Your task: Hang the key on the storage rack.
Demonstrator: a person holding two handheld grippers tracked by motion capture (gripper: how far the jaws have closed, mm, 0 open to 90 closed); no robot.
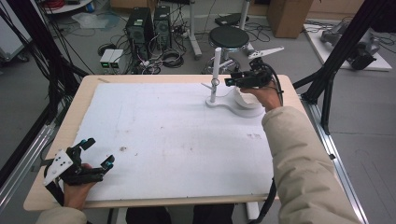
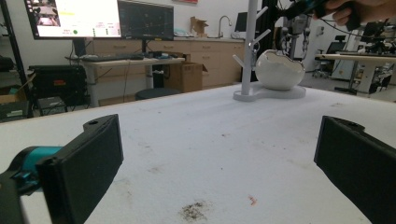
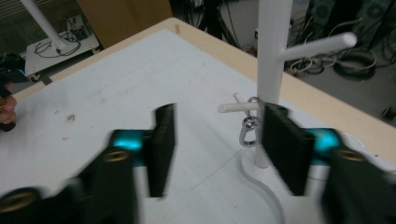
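The left gripper (image 1: 95, 154) sits low at the near left corner of the tabletop (image 1: 56, 140), held in the person's left hand (image 1: 77, 189), with its 2 black fingers (image 2: 88, 163) spread wide and nothing between them. In the left gripper view the white mat (image 2: 210, 140) runs out ahead of those fingers, with a small dark smudge (image 2: 194, 211) and a tiny red fleck (image 2: 252, 200) just ahead of and between them.

Far ahead of the left fingers, toward the far right part of the mat, stands a white peg stand (image 1: 215, 70) on a flat white base (image 1: 224, 105). A rounded white mug (image 2: 279, 70) sits on that base just beside the post.

The right gripper (image 1: 231, 81) is up at the stand, held in the person's right hand (image 1: 266, 95), whose beige sleeve (image 1: 299, 158) reaches across the right side of the tabletop. Its 2 fingers (image 3: 161, 144) are open fairly wide and hold nothing. In the right gripper view the post (image 3: 271, 56) rises just behind the right-hand finger, a short peg (image 3: 238, 107) juts out into the gap between the 2 fingers, and a small metal clip (image 3: 247, 128) hangs from that peg, also within the gap and close to the right-hand finger. Whether the finger touches the clip cannot be told. A longer peg (image 3: 317, 46) sticks out higher up, above the right-hand finger.
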